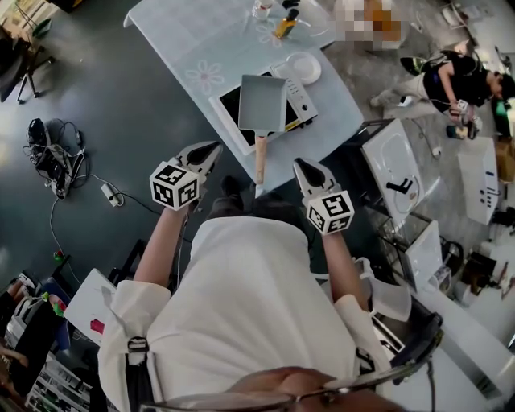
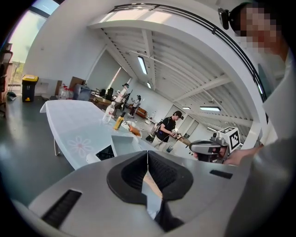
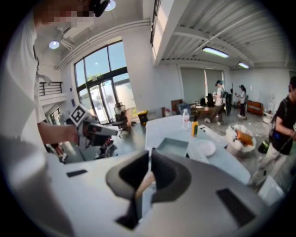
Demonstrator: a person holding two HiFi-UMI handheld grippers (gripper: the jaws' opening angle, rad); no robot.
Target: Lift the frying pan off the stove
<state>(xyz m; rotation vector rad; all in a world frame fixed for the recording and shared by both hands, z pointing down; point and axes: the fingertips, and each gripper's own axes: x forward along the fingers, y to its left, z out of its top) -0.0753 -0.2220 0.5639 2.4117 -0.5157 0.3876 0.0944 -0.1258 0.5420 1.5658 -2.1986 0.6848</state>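
Note:
A square grey frying pan [image 1: 262, 103] sits on a white stove with a black top [image 1: 230, 103] near the table's front edge. Its wooden handle [image 1: 260, 158] points toward me. My left gripper [image 1: 212, 148] is shut and empty, in the air left of the handle's end. My right gripper [image 1: 300, 164] is also shut and empty, to the right of the handle. Neither touches the pan. In the left gripper view the pan [image 2: 125, 144] lies beyond the shut jaws [image 2: 147, 155]. The right gripper view shows the pan [image 3: 174, 147] past its own shut jaws [image 3: 150, 155].
The table [image 1: 185, 40] has a pale cloth with a flower print. A white plate [image 1: 304, 67] lies behind the stove and a yellow bottle [image 1: 284, 24] stands farther back. Cables [image 1: 50, 157] lie on the floor at left. White equipment [image 1: 394, 173] and a person [image 1: 451, 80] are at right.

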